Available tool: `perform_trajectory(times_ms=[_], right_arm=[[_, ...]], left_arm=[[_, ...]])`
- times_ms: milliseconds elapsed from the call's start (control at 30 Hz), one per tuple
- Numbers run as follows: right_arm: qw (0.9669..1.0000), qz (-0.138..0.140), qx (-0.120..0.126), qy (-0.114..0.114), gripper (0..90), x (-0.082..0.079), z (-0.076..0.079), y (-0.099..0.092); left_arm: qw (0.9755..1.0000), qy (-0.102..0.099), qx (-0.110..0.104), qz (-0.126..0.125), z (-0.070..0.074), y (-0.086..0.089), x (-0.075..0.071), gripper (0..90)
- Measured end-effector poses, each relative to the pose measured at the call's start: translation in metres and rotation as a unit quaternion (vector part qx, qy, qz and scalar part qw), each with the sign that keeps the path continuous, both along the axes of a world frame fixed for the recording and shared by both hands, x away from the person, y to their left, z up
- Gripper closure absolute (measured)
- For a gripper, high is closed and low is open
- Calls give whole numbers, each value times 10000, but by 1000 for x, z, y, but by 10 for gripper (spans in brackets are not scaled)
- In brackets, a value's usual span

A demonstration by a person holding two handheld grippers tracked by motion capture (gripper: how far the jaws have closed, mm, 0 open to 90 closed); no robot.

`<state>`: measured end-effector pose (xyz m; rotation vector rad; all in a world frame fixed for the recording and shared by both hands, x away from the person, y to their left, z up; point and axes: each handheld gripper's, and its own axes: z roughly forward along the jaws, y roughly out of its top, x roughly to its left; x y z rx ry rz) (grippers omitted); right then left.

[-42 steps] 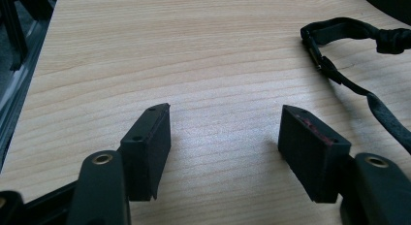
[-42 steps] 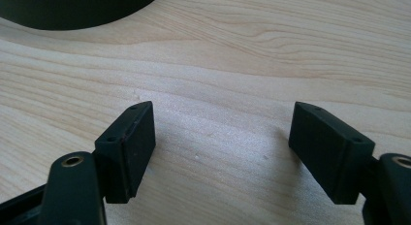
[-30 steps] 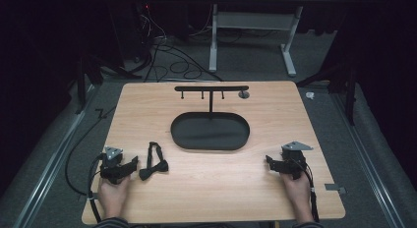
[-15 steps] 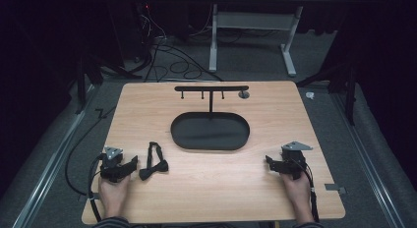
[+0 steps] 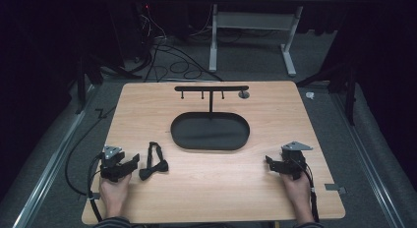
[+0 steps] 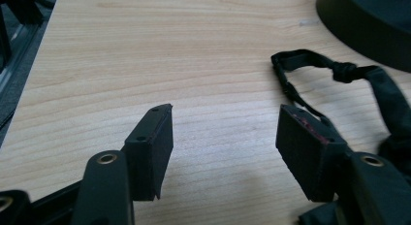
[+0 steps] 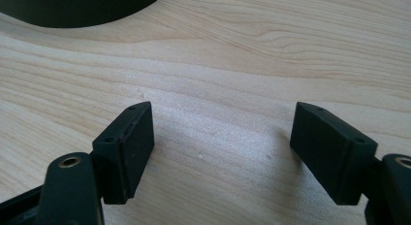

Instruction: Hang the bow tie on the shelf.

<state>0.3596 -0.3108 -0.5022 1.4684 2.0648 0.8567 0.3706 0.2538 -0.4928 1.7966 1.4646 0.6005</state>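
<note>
A light wooden worktop (image 5: 206, 188) is seen from above, with dark floor and cables around it. At its centre sits a black oval tray (image 5: 210, 131), which serves here as the landmark. A thin post rises from the tray's far edge and carries a black crossbar with small hooks (image 5: 211, 88). Just past the right end of that bar, a small round grey fitting (image 5: 243, 94) lies on the wood.

A black bow tie with its strap (image 5: 153, 162) lies flat on the worktop to the near left of the tray, apart from it. In the left gripper view the strap loops across the wood, and part of the tie (image 6: 339, 74) lies just beside and behind one jaw; whether they touch cannot be told.

The left gripper (image 5: 129, 165) is held in the person's left hand (image 5: 114, 188), farther to the near left of the tray, just left of the bow tie. Its jaws stand wide open and hold nothing; bare wood shows between them.

The right gripper (image 5: 269, 162) is held in the person's right hand (image 5: 295, 187), to the near right of the tray and well apart from the bow tie. Its jaws are also spread wide and empty over bare wood, with the tray's dark rim (image 7: 72, 11) at the top of the right gripper view.
</note>
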Motion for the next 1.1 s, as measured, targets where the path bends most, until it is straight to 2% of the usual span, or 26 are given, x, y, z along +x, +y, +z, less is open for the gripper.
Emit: perform_trajectory(times_ms=[67,167,300,367,467,567,800,1100], right_arm=[[10000,-1,0,0,249,0,0,0],[10000,8,-4,-2,249,0,0,0],[10000,18,-12,-10,249,0,0,0],[10000,19,-13,-12,249,0,0,0],[10000,16,-11,-18,249,0,0,0],[10000,16,-11,-18,249,0,0,0],[10000,13,-12,-16,249,0,0,0],[10000,15,-12,-16,249,0,0,0]], left_arm=[[10000,8,18,28,2,0,-1,402],[9999,9,-113,-97,7,1,-4,422],[9996,53,-177,-198,10,-3,-6,437],[9995,124,-154,-236,10,-8,-6,440],[9992,189,69,-337,11,-19,-6,460],[9988,236,55,-430,11,-26,-4,466],[9982,370,-11,-477,10,-34,3,491],[9969,452,106,-631,5,-45,14,522]])
